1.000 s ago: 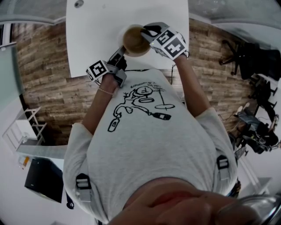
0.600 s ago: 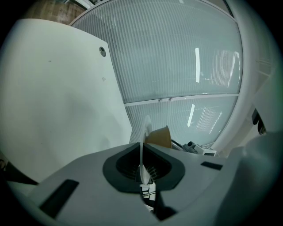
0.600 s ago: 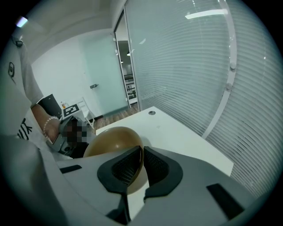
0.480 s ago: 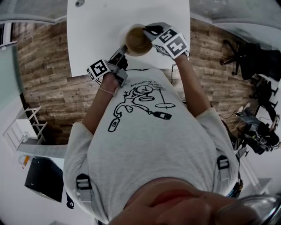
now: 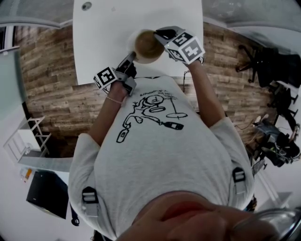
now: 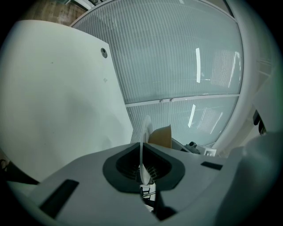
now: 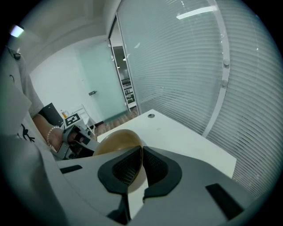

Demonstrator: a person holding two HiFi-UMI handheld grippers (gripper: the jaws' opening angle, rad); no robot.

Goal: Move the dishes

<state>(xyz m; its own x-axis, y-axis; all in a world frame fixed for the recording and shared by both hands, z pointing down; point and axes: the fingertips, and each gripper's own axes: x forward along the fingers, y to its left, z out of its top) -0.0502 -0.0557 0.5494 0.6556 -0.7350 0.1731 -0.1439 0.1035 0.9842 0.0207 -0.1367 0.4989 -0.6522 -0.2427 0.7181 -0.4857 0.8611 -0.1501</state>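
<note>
A brown bowl (image 5: pixel 146 44) sits on a white plate (image 5: pixel 131 40) near the front edge of the white table (image 5: pixel 108 42). My left gripper (image 5: pixel 132 56) is shut on the plate's near rim. In the left gripper view the thin plate edge (image 6: pixel 144 141) stands pinched between the jaws of the left gripper (image 6: pixel 142 170), with the bowl (image 6: pixel 161 136) behind it. My right gripper (image 5: pixel 157 34) comes in from the right. Its jaws have just been closing, and the right gripper (image 7: pixel 141 163) now pinches the rim of the bowl (image 7: pixel 117 141).
The table has a round cable hole (image 5: pixel 86 5) at its far left. A glass wall with blinds (image 6: pixel 185 66) stands behind the table. Wooden floor (image 5: pixel 47 70) lies on both sides. Office chairs (image 5: pixel 263 61) stand at the right and a white rack (image 5: pixel 28 136) at the left.
Both hands, the bowl and the plate keep their places. The picture has shifted only slightly; the narrowing of the right jaws is too small to make out from the head view.
</note>
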